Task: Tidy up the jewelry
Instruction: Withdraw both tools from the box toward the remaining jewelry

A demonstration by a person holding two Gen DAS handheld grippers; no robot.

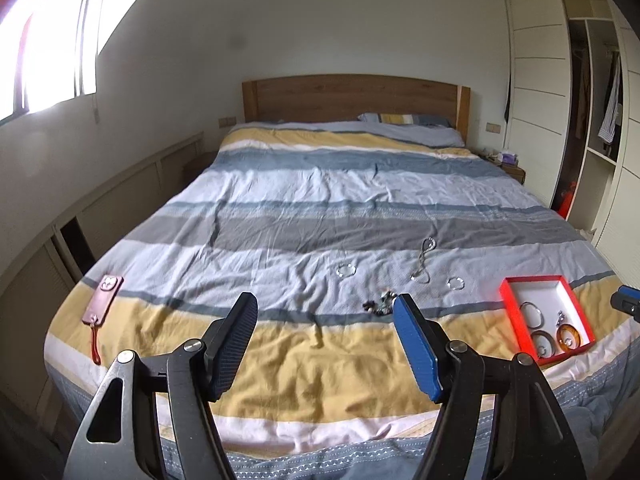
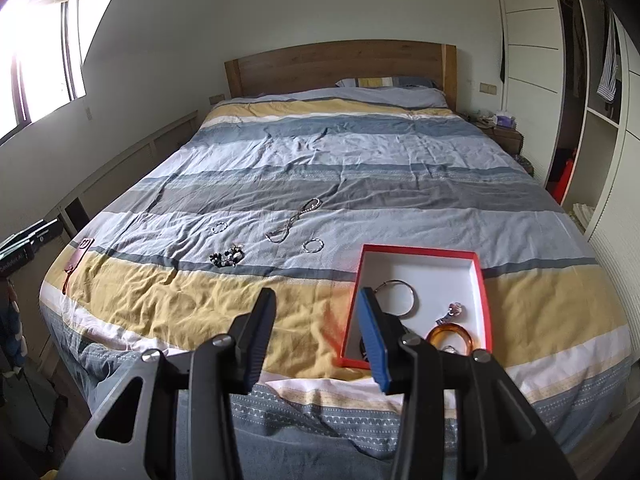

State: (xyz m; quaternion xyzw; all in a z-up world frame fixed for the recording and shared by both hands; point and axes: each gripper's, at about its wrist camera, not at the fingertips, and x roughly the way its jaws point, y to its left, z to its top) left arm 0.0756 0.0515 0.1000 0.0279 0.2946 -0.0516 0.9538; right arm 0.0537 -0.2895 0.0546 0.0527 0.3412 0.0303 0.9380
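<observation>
Both claws are held open over the bed (image 1: 280, 344) with nothing between them: the left claw (image 1: 325, 344) and the right claw (image 2: 316, 334). A long silver necklace (image 1: 424, 260) is laid pointing toward the headboard. Shiny rings are kept in the red box (image 2: 484, 292).

right tool (image 2: 316, 312) empty, apart | red box (image 2: 484, 288) holds bangles | bed (image 2: 360, 152)

Striped bed (image 1: 320, 200), wooden headboard (image 1: 352, 96), bright window (image 1: 48, 60), white wardrobe (image 1: 536, 80)
</observation>
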